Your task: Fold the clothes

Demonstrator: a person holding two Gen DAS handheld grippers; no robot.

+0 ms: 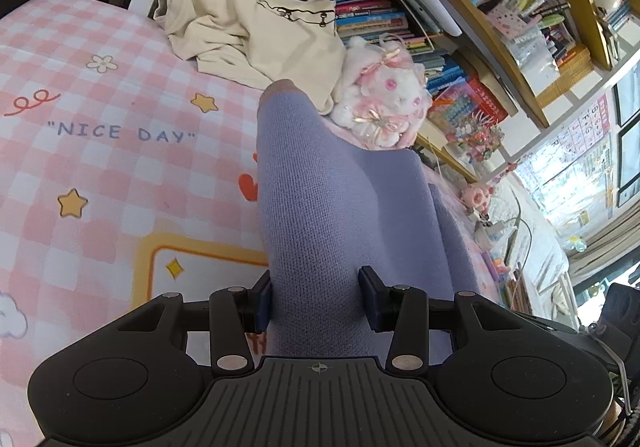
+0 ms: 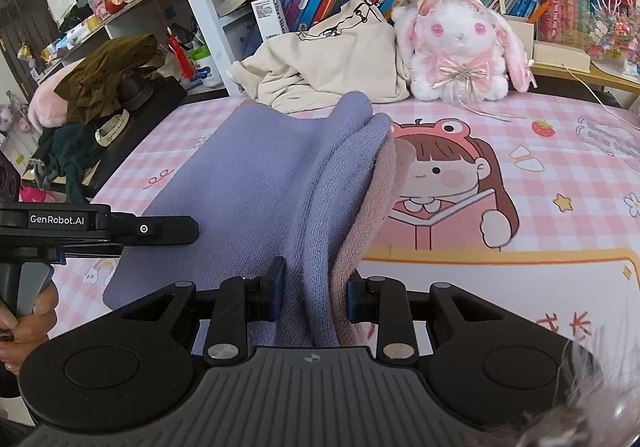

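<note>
**Both grippers pinch the purple sweater**

Left wrist view: the left gripper (image 1: 316,299) points forward over the pink checked bed (image 1: 100,167). Its jaws pinch a raised fold of the purple sweater (image 1: 320,199). A cream shirt (image 1: 256,31) and a toy bunny (image 1: 380,95) lie beyond.

Right wrist view: the right gripper (image 2: 316,289) has its jaws pinching a bunched purple and pink edge of the sweater, which spreads on the bed. A hand (image 2: 24,323) holds the left gripper's handle.
</note>
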